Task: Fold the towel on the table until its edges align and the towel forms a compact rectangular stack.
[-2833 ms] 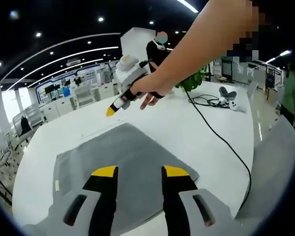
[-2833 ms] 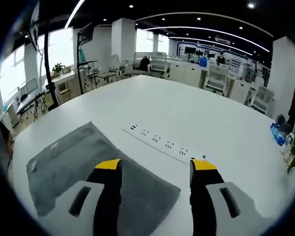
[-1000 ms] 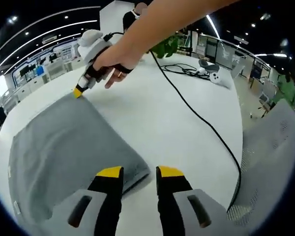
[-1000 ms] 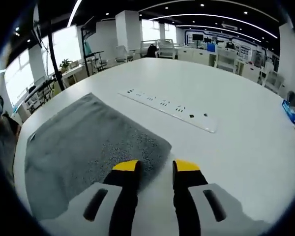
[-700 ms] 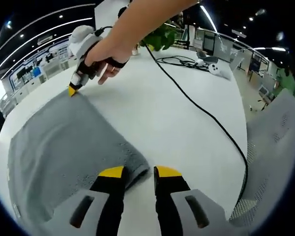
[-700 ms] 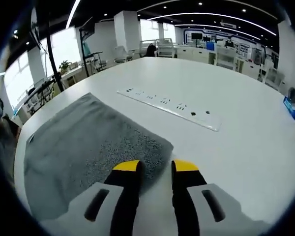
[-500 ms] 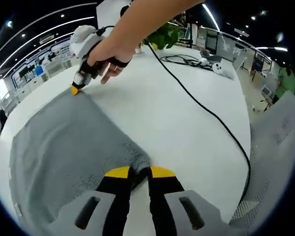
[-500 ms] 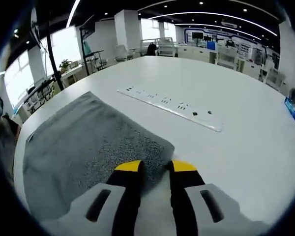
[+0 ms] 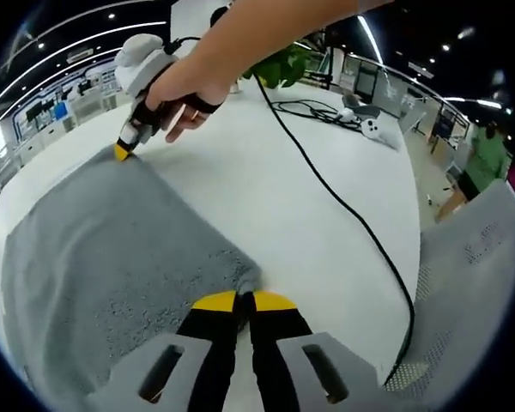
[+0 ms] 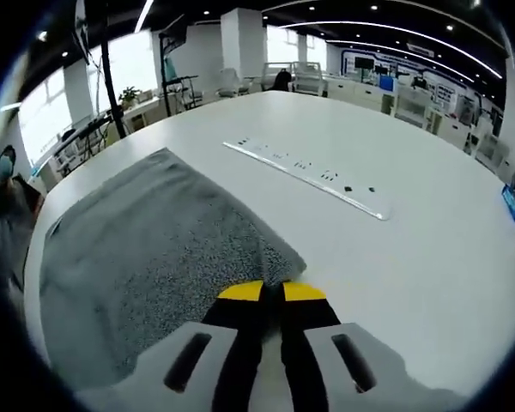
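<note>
Left tongs (image 9: 244, 300) pinch towel (image 9: 94, 240) corner | right tongs (image 10: 271, 291) pinch another corner

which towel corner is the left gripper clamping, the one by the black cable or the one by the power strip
The towel corner nearest the black cable: the left gripper is shut on it. The right gripper clamps the power strip side.

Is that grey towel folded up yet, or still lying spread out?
Spread out. The towel lies flat on the table in one layer, with the left gripper and right gripper each pinching a corner.

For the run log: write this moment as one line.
left hand-held gripper: shut on towel corner | right hand-held gripper: shut on far corner | towel: flat on table
</note>
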`<state>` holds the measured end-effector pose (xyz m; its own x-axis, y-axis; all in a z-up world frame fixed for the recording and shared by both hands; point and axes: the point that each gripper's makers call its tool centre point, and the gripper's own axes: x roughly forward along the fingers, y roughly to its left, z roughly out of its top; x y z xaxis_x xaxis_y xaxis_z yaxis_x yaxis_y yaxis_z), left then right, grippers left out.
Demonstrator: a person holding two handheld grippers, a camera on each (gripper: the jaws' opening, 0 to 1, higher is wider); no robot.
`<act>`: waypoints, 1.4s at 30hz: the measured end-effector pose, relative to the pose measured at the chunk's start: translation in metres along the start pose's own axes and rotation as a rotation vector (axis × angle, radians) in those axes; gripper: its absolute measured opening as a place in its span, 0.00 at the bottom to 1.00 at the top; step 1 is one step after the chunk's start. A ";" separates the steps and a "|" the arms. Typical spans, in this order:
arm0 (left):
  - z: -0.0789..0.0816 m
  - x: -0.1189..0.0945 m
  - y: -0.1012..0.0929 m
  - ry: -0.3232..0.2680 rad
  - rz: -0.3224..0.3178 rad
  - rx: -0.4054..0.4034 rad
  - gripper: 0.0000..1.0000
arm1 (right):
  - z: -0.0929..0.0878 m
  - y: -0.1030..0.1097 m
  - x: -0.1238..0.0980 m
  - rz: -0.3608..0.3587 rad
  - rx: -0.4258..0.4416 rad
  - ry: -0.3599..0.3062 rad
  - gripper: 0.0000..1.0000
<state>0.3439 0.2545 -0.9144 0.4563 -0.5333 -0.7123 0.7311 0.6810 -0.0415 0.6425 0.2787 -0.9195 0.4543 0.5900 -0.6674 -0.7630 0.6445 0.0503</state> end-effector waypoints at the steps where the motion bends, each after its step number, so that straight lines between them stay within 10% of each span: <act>1: 0.001 0.001 -0.004 0.002 -0.008 -0.001 0.04 | -0.002 -0.002 -0.001 0.003 -0.001 0.005 0.03; 27: 0.029 0.033 -0.082 -0.020 -0.168 0.032 0.04 | -0.064 -0.031 -0.074 -0.033 0.005 0.149 0.02; 42: 0.035 0.030 -0.086 -0.042 -0.158 0.046 0.03 | -0.068 -0.038 -0.080 -0.076 0.095 0.169 0.02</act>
<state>0.3125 0.1627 -0.9082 0.3537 -0.6532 -0.6695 0.8173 0.5639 -0.1183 0.6037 0.1743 -0.9183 0.4194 0.4533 -0.7865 -0.6789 0.7318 0.0597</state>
